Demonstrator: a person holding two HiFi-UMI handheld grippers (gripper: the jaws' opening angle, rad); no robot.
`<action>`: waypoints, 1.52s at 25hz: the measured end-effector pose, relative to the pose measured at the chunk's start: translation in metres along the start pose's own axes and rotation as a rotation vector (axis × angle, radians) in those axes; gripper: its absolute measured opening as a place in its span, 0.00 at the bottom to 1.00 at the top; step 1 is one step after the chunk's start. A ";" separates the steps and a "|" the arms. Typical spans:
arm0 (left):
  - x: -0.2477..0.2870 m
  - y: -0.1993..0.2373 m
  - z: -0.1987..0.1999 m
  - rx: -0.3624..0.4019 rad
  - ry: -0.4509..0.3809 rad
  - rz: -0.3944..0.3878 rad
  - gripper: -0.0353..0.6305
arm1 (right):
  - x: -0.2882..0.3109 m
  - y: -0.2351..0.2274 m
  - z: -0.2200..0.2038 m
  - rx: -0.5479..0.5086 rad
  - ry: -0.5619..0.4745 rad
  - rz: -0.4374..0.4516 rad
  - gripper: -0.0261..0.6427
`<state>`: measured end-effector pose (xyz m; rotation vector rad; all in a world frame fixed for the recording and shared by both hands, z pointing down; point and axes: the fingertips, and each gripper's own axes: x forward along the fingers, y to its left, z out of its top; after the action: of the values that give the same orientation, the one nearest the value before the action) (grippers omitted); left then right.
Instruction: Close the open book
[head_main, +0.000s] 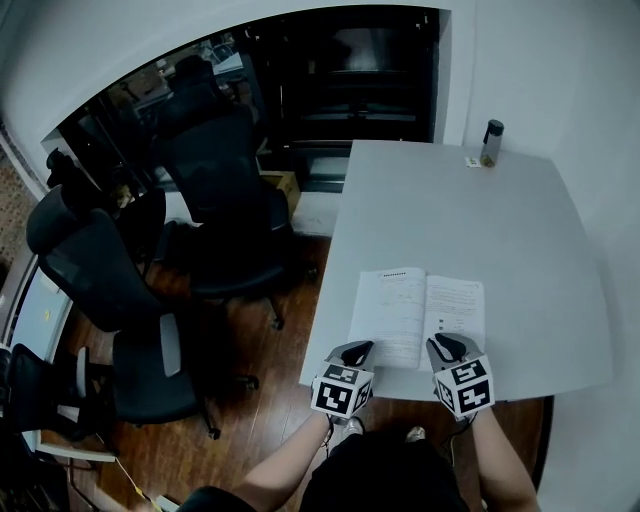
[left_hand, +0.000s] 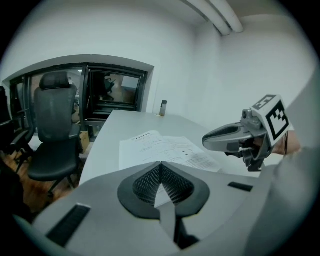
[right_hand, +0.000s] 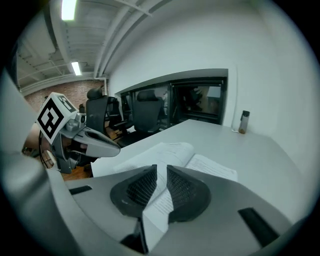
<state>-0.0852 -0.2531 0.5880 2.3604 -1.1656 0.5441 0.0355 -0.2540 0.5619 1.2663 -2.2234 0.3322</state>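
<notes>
One open book (head_main: 415, 312), spine pointing away; left hand-held gripper (head_main: 358, 349) pressed together, right hand-held gripper (head_main: 448, 344) spread.

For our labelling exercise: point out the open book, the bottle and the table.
open book (head_main: 392, 305), head view, on its left page.
bottle (head_main: 491, 146), head view, on its body.
table (head_main: 540, 250), head view, on its bare top beyond the book.

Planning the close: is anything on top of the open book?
Nothing lies on the visible pages of the open book. The left gripper and right gripper cover parts of its near edge; those spots are hidden.
</notes>
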 end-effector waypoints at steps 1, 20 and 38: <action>-0.004 0.004 -0.002 -0.003 0.000 0.012 0.06 | 0.007 0.010 0.002 -0.021 0.001 0.023 0.12; -0.053 0.059 -0.049 -0.095 0.025 0.125 0.06 | 0.075 0.126 -0.037 -0.543 0.237 0.187 0.05; -0.027 0.038 -0.048 -0.057 0.055 0.031 0.06 | 0.043 0.065 -0.022 -0.355 0.152 0.063 0.23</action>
<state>-0.1383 -0.2305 0.6217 2.2686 -1.1798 0.5745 -0.0294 -0.2404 0.6088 0.9514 -2.0810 0.0495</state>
